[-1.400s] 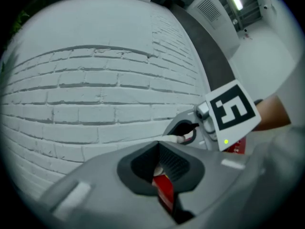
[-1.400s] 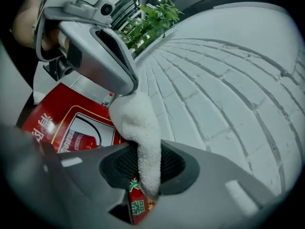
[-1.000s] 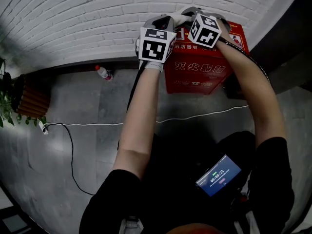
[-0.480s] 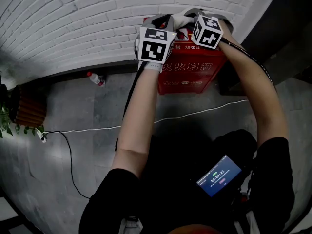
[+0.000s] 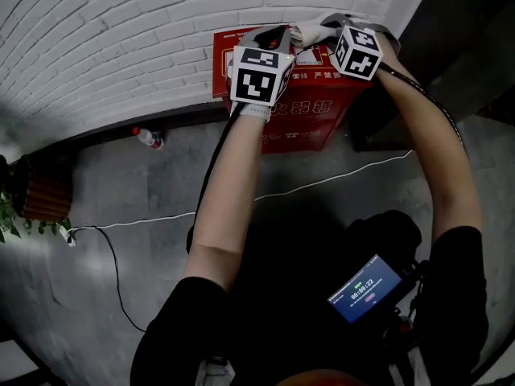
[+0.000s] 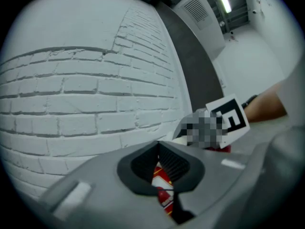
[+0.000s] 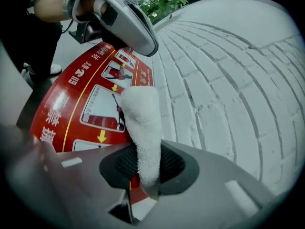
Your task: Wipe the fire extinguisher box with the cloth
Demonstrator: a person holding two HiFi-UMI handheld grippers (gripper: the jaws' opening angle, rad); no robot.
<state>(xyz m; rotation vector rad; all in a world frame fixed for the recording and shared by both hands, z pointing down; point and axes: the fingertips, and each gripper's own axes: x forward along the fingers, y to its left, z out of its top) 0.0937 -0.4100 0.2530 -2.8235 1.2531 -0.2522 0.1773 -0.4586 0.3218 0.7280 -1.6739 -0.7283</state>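
Note:
A red fire extinguisher box [image 5: 302,111] stands on the floor against the white brick wall. Both grippers are over its top. My right gripper [image 5: 320,29] is shut on a white fluffy cloth [image 5: 308,32]. In the right gripper view the cloth [image 7: 143,123] sticks out of the right gripper [image 7: 147,173] and lies on the box's printed top [image 7: 90,104], close to the wall. My left gripper [image 5: 269,37] hovers beside it, shut and holding nothing. In the left gripper view a strip of the red box [image 6: 162,187] shows below the left gripper [image 6: 158,144].
White brick wall [image 5: 121,47] runs directly behind the box. A plastic bottle [image 5: 149,138] lies at the wall's foot to the left. A white cable [image 5: 322,185] crosses the grey floor. A dark cabinet [image 5: 463,71] stands right of the box. A plant [image 5: 8,219] is at the far left.
Both grippers and the cloth have slid to the right along the top of the box. The right gripper is now near its right end.

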